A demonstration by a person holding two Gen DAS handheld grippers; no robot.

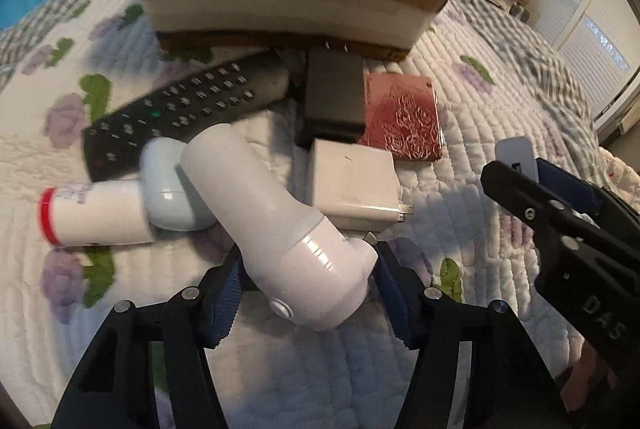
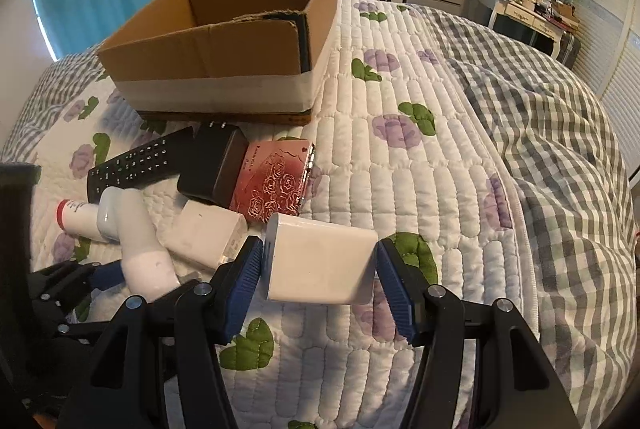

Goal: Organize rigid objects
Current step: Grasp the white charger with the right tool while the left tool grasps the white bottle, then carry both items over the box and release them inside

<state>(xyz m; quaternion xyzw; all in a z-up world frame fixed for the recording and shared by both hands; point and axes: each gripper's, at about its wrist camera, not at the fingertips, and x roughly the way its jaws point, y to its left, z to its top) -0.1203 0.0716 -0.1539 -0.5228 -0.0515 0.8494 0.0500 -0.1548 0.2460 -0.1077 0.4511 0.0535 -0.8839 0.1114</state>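
**Clearing the Bed, Box Not Yet Filled**

Sorting has barely started, judging by how things lie. The cardboard box (image 2: 224, 41) sits open on the quilted bed (image 2: 400, 157), and the part of its inside that shows holds nothing; its near floor is hidden behind the front wall.

The right tongs (image 2: 320, 265) are clamped on a white power bank (image 2: 320, 261), held off the quilt and well short of the box. The left tongs (image 1: 308, 289) bracket the head of a white handheld device (image 1: 280, 225) that lies in the pile; the pads sit just beside it on both sides, but firm contact cannot be told.

Still heaped just in front of the box are a black remote (image 1: 176, 113), a black adapter (image 1: 334, 101), a red rose-patterned case (image 1: 404, 121), a white charger (image 1: 356, 185), a pale blue earbud case (image 1: 168, 185) and a white bottle with a red cap (image 1: 96, 213). All of these look left to move, so most of the job lies ahead.
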